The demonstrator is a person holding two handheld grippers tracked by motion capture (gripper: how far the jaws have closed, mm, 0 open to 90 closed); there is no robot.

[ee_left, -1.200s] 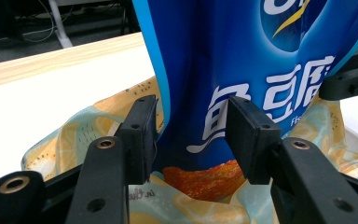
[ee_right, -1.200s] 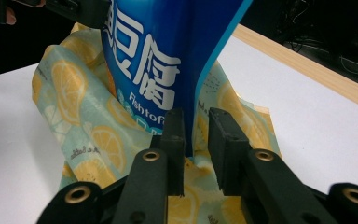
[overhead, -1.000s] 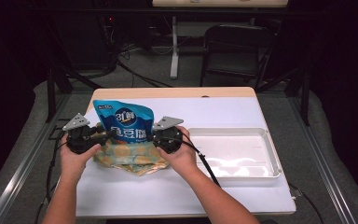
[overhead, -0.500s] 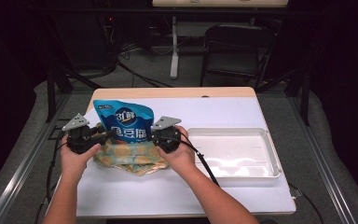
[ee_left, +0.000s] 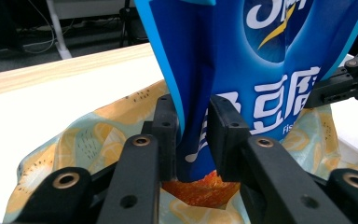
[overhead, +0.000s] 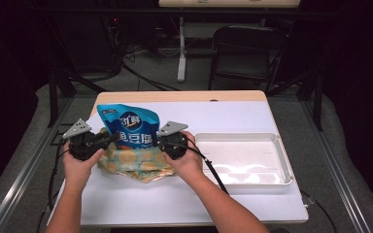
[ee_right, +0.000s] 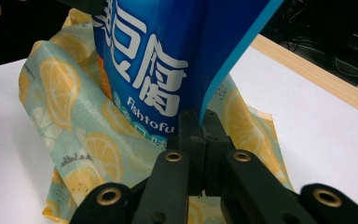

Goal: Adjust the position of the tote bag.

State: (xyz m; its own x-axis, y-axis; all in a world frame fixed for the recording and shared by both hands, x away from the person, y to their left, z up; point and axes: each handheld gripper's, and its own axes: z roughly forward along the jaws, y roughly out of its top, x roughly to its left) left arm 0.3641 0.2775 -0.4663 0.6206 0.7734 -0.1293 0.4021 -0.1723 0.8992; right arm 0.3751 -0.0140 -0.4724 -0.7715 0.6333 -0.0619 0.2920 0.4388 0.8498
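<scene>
1. Holding item: blue snack bag [overhead: 130, 128], standing on a lemon-print cloth [overhead: 136, 162] at the left of the white-covered table [overhead: 252, 204], held by its two side edges.
2. Right gripper [overhead: 167, 145]: jaws pressed together on the bag's side seam; in the right gripper view [ee_right: 199, 135] the seam runs straight down between them. Grip narrow and firm.
3. Left gripper [overhead: 99, 142]: jaws have just been closing, with a puckered fold of the bag's other side between them. In the left gripper view [ee_left: 196, 140] both pads touch the film, though the fold looks bunched rather than flat.
4. Risk: the left hold sits on slack film, so a pull apart or a lift may let that side slide out and tip the bag toward the right hand.
5. Risk: pulling the sides apart unevenly could drag the cloth along or crease the bag rather than open it.
6. View notes: the high view gives the layout, including the white tray [overhead: 281, 167] to the right, well apart from the bag. The left gripper view shows an orange patch low on the bag, below the pads. The right gripper view shows the words "Fishtofu".
</scene>
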